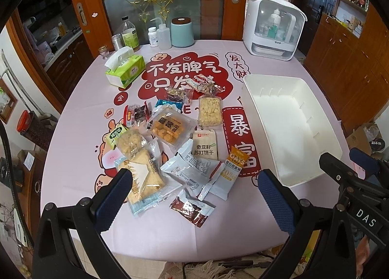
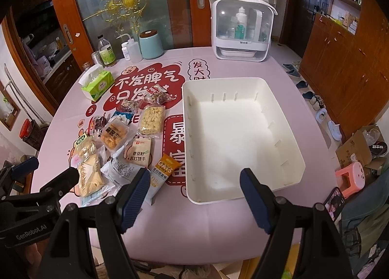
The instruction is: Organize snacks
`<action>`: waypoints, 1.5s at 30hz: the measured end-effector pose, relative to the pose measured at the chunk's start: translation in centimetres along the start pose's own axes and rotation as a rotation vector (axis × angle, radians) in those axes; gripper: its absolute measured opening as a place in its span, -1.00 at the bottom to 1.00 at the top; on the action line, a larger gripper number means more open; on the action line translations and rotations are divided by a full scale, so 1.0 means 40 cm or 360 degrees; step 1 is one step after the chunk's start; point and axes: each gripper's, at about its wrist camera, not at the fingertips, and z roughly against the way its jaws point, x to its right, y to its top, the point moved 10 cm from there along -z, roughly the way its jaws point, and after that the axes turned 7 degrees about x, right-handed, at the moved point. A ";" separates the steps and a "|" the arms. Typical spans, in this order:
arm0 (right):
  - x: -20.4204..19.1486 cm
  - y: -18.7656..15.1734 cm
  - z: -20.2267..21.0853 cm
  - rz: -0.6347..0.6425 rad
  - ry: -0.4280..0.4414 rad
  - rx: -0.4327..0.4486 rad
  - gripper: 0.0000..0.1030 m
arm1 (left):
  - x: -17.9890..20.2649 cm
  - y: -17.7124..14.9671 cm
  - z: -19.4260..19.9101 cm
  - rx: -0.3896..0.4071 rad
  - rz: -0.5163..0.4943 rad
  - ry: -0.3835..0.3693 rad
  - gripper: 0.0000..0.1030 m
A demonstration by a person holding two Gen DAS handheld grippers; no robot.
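Above the table [image 1: 80, 113], both hand-held grippers, left [image 1: 194, 181] and right [image 2: 194, 181], hang wide and empty; the overlapping snack packets [image 1: 170, 147] could snag together when one is lifted toward the white bin [image 2: 287, 118].

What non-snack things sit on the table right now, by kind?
Bottles, outside the cabinet: 3
Metal tin: 1
Small glass jar: 1
Blue canister: 1
Tissue pack: 1
White bin: 1
White cabinet: 1
Total: 9

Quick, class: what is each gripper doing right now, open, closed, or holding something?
Left gripper: open, holding nothing, above the snack packets.
Right gripper: open, holding nothing, at the near edge of the empty white bin.
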 end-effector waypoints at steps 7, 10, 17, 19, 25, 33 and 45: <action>0.003 0.009 -0.001 0.0003 0.0018 0.0010 0.49 | 0.005 -0.002 0.007 0.0002 0.0000 0.0007 0.99; 0.004 0.015 0.000 0.0012 0.0029 0.0020 0.49 | 0.009 0.000 0.046 0.0005 0.0007 0.0016 0.99; 0.005 0.023 0.000 0.0028 0.0031 0.0030 0.49 | 0.007 0.004 0.050 0.0007 0.0016 0.0026 0.99; 0.007 0.024 0.000 0.0038 0.0022 0.0035 0.49 | 0.007 0.006 0.048 0.0009 0.0019 0.0026 0.99; 0.016 0.027 0.003 0.0054 0.0006 0.0052 0.49 | 0.020 0.006 0.036 -0.0006 0.0017 0.0017 0.99; 0.021 0.024 0.002 0.0044 0.0002 0.0048 0.49 | 0.033 0.009 0.034 0.0002 -0.0005 0.0013 0.99; -0.007 0.027 -0.007 0.0062 0.0040 0.0036 0.49 | -0.004 0.000 0.046 0.0036 0.0021 0.0048 0.99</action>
